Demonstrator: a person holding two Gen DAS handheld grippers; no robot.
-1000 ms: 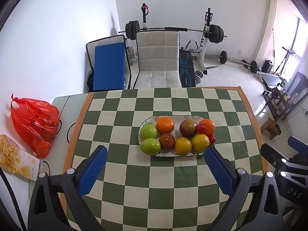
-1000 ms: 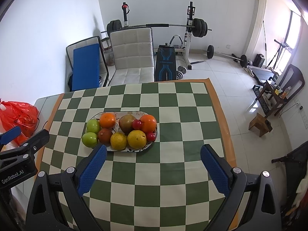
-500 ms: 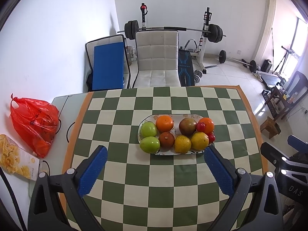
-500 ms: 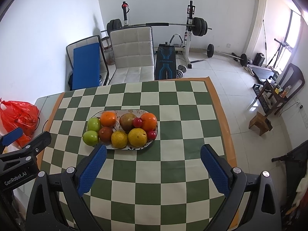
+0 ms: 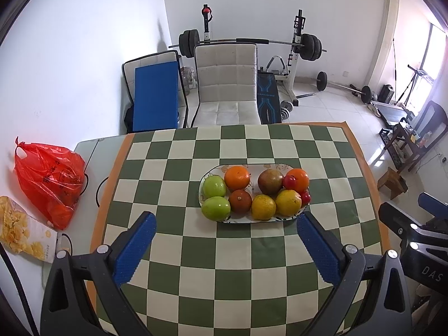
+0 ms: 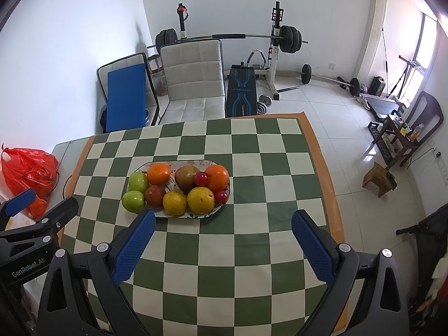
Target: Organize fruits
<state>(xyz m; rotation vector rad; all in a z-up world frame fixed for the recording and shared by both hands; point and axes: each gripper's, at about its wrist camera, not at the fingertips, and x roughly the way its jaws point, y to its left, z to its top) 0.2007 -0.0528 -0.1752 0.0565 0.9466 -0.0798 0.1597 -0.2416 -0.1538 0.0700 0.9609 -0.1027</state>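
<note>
Ten round glossy fruits (image 5: 263, 206) heaped on oval plate (image 5: 268, 166)

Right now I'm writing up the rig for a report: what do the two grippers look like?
Both match. The left gripper and right gripper have black angular frames with silver bolts and two fingers tipped with blue dimpled pads. White lettering marks their sides: "GenRobot.AI" on the left one, "DAS" on the right. No hands or sleeves show.
</note>
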